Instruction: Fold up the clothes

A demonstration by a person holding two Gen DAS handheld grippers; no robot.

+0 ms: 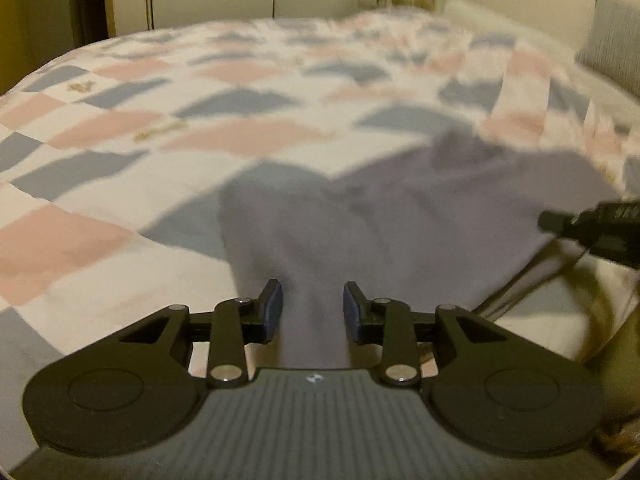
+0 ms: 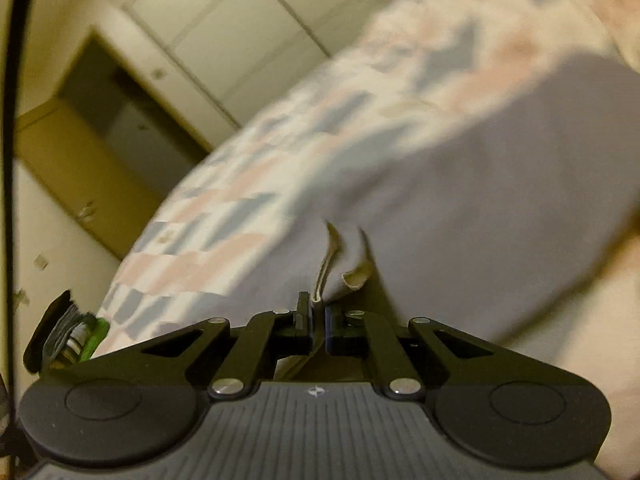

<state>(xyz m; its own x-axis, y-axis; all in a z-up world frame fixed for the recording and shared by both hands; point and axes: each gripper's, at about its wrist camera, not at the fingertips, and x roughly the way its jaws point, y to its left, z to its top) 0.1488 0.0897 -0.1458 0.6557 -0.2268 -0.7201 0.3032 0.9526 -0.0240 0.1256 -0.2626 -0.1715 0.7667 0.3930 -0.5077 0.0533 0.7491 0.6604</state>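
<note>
- The grey garment [image 1: 400,216] lies on the bed, over a checked bedspread [image 1: 160,136] of pink, blue-grey and white squares, with its near part bunched up and reaching back toward both tools.
- The right claw [image 2: 318,322] is clenched on a pale-edged hem of the garment, and the cloth rises out of the pinch in a small ruffle.
- The left claw [image 1: 313,312] is released, its blue pads well apart, with a narrow strip of the garment running between them; nothing is pinched there.
- My judgement is that one edge is held while the other side waits for a grip. To do this well, the left claw should close on the strip near its edge, matching the right claw's hold, so the cloth hangs level.
- Both holds then need even tension, since slack would let wrinkles set into the fold.
- Both views are smeared by motion, so a slower move would help the edges line up.
- No brand or writing can be read; only a small round emblem [image 1: 314,378] shows on each tool body, and faint yellow marks on the bedspread are too blurred to make out.
</note>
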